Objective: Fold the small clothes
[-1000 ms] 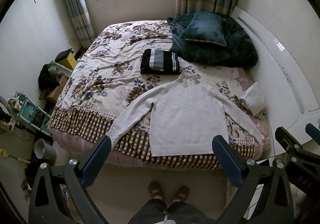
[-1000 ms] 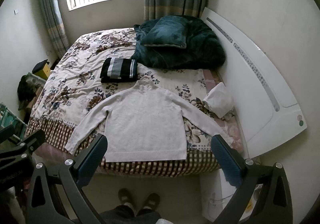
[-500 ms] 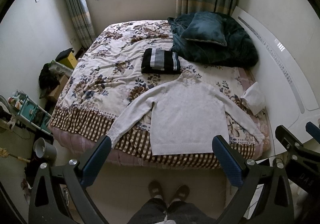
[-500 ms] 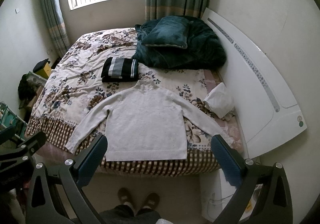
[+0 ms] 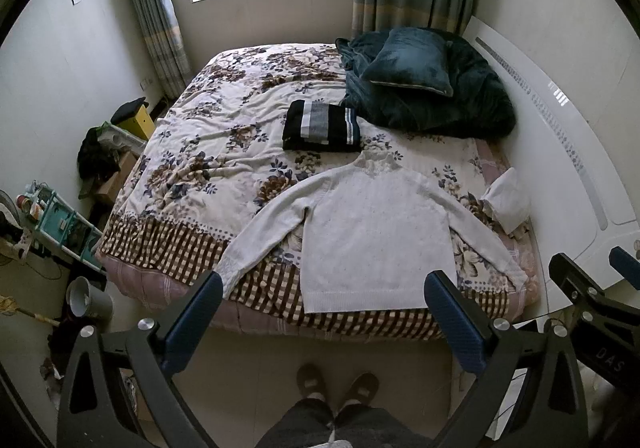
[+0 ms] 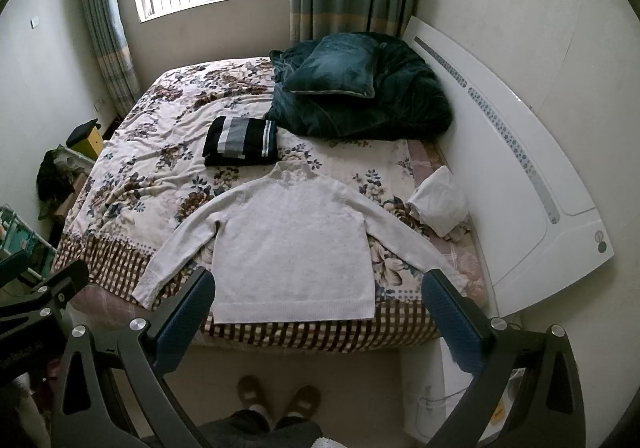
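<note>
A pale grey long-sleeved sweater [image 5: 372,232] lies flat on the bed near its front edge, sleeves spread to both sides; it also shows in the right wrist view [image 6: 292,244]. A folded black garment with grey and white stripes [image 5: 322,125] lies behind it, also in the right wrist view [image 6: 241,141]. My left gripper [image 5: 324,312] is open and empty, held above the floor in front of the bed. My right gripper [image 6: 318,312] is open and empty, likewise in front of the bed. Neither touches the sweater.
A floral bedspread [image 5: 224,136] covers the bed. A dark teal duvet and pillow [image 5: 420,88] lie at the head. A white crumpled cloth [image 5: 508,198] sits by the white headboard [image 6: 532,176]. Clutter, a teal rack [image 5: 60,224] and a bucket [image 5: 86,298] stand left.
Both cameras have drifted slightly; the view barely shifts. The sweater and both open grippers stay as they were.
</note>
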Motion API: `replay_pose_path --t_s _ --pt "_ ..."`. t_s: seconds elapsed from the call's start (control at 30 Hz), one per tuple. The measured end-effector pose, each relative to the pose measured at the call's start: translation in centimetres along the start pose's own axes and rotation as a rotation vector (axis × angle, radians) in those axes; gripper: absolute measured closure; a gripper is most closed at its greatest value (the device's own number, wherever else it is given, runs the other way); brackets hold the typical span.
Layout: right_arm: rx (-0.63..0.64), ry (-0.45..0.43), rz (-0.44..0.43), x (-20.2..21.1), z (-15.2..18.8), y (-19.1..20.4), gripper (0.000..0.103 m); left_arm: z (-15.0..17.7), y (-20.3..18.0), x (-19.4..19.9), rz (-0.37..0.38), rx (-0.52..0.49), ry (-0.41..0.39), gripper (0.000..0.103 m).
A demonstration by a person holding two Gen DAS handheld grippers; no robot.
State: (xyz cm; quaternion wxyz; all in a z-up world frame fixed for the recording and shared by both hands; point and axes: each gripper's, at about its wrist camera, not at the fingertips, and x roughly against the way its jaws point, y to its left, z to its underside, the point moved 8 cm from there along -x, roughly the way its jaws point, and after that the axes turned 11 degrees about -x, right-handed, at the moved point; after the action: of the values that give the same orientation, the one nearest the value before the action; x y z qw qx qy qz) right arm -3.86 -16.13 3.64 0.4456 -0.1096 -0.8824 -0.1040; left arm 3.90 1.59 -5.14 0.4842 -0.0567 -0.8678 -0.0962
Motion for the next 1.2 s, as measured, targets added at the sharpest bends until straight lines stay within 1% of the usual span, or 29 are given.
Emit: replay_pose_path --t_s 0.13,0.17,0.97,1.13,1.2 --pt "0.001 0.0 -0.001 0.0 0.1 0.0 0.0 0.1 0.0 0.0 0.0 -0.001 -0.002 0.0" --pt "0.005 0.0 -0.003 0.4 0.3 0.7 0.0 0.1 0.1 0.0 0.0 0.0 -0.003 0.0" --pt "0.007 0.007 -0.003 0.6 0.3 1.3 0.0 -0.5 0.2 0.2 0.006 0.005 -0.005 0.0" --pt "0.001 0.006 -0.002 0.5 0.5 1.3 0.0 -0.9 -0.2 -0.4 0.009 0.002 -0.001 0.0" --pt "-0.012 0.012 0.003 -0.1 0.5 1.2 0.0 -1.5 -0.3 -1.4 -0.009 -0.006 -0.016 0.0"
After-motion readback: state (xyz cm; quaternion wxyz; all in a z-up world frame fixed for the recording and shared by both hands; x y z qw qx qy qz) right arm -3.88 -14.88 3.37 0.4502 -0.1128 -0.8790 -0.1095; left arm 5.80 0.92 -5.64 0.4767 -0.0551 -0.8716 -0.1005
